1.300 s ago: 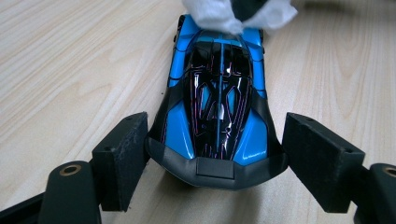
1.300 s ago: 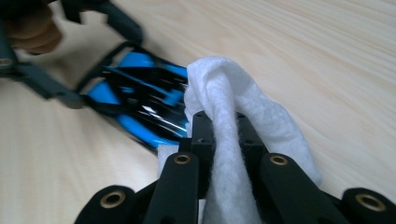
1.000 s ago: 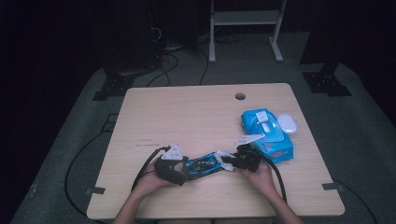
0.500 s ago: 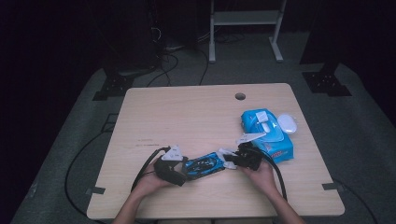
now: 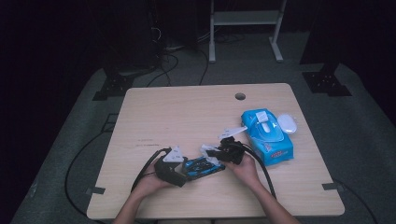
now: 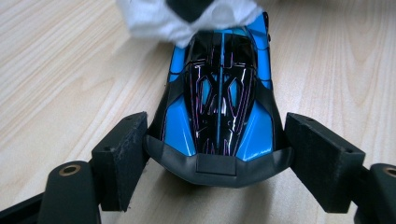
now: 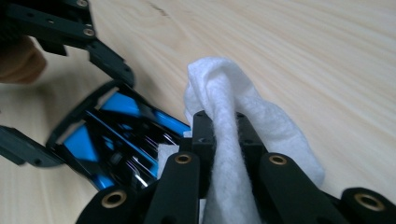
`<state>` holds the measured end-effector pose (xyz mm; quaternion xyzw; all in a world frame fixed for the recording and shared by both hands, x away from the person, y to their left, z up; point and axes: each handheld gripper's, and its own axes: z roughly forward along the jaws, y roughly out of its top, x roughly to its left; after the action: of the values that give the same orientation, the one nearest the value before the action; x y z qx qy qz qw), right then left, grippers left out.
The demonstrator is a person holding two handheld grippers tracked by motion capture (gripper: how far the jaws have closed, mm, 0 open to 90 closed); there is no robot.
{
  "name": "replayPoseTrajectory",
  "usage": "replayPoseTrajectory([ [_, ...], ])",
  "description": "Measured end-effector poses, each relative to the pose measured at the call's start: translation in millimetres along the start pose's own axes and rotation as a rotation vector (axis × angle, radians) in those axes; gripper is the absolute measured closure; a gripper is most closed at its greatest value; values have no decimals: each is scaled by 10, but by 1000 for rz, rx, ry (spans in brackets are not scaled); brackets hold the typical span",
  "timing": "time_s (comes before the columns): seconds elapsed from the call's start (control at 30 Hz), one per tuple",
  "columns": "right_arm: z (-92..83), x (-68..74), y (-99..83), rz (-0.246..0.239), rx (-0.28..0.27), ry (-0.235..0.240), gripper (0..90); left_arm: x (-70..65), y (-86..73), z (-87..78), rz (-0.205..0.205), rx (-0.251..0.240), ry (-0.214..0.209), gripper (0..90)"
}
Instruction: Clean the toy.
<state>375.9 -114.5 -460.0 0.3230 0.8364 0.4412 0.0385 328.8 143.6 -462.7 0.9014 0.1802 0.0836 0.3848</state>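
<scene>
A blue and black toy car [image 6: 219,98] lies on the wooden worktop [image 5: 187,112] near its front edge. The left gripper [image 6: 219,154] clamps the car's end between its 2 fingers [image 6: 121,156]. The right gripper [image 7: 223,135] pinches a white wipe [image 7: 233,98] against the car's far end. A hard rub could twist the car out of the left grip, or the wipe could slip free. A blue wipes pack [image 5: 266,135] sits to the right.

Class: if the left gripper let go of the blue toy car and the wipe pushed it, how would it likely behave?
The toy car would probably slide or roll along the smooth table. Its glossy shell looks slippery, rigid and likely light, unlike the floppy wipe.
</scene>
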Motion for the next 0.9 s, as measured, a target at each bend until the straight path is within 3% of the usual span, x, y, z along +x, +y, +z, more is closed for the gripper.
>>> replayPoseTrajectory([
  [0.07, -90, -55, -43, 5, 15, -42, 814, 1, -4, 3, -1, -4, -1, 235],
  [0.13, -148, -117, -121, 24, 31, -52, 814, -6, -14, -3, -6, -8, 1, 235],
  [0.27, -214, -136, -233, 37, 3, -41, 821, -7, -13, -15, -5, 2, 7, 234],
  [0.4, -263, -131, -235, 28, 32, -37, 821, -14, 2, -11, -8, 10, 12, 233],
  [0.5, -311, -158, -259, 56, 59, -8, 820, -11, 9, -1, -5, 9, 10, 233],
  [0.6, -316, -37, -235, 9, 78, 25, 821, -18, 13, 13, -8, 1, 12, 234],
  [0.7, -247, 117, -164, -32, 76, 93, 820, -23, 12, 8, -2, 5, 17, 233],
  [0.77, -200, 174, -153, -76, 92, 69, 820, -16, 3, -19, 7, 10, 11, 234],
  [0.9, -254, 37, -203, -28, 75, 40, 820, -1, -13, -41, -6, 4, 0, 233],
])
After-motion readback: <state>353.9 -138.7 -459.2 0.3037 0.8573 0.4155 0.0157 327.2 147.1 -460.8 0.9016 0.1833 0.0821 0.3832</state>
